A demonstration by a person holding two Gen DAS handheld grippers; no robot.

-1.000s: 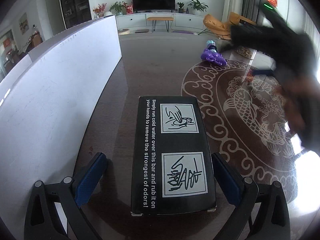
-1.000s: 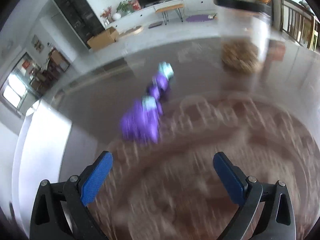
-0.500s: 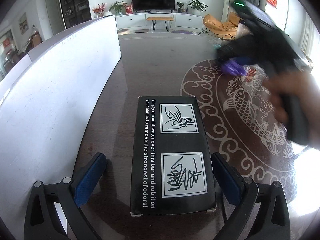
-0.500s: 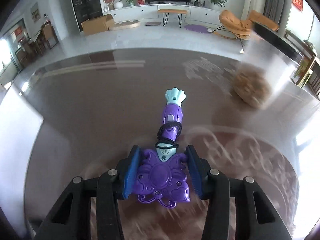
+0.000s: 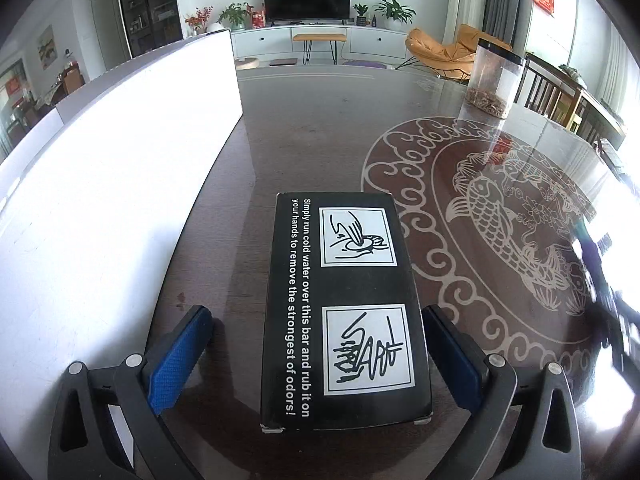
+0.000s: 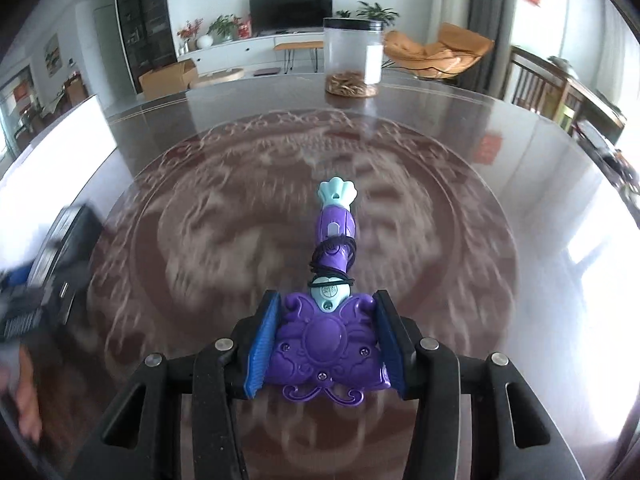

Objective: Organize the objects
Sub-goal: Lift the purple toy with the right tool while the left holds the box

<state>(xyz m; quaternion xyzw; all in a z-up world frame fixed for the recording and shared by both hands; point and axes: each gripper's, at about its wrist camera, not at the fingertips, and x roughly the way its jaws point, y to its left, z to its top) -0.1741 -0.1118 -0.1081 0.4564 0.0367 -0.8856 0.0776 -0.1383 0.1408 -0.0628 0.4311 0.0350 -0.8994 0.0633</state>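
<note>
Over patterned table [image 6: 500, 240], right gripper [image 6: 326, 344] clamps purple toy [image 6: 326, 336]; left gripper [image 5: 320, 356] straddles black box [image 5: 344, 312], jaws wide.

Both wrist cameras look steeply down, close over the glossy brown patterned worktop [image 5: 460, 168], toward the far television wall. Both views share the clear black-lidded jar [image 5: 494, 76].
</note>
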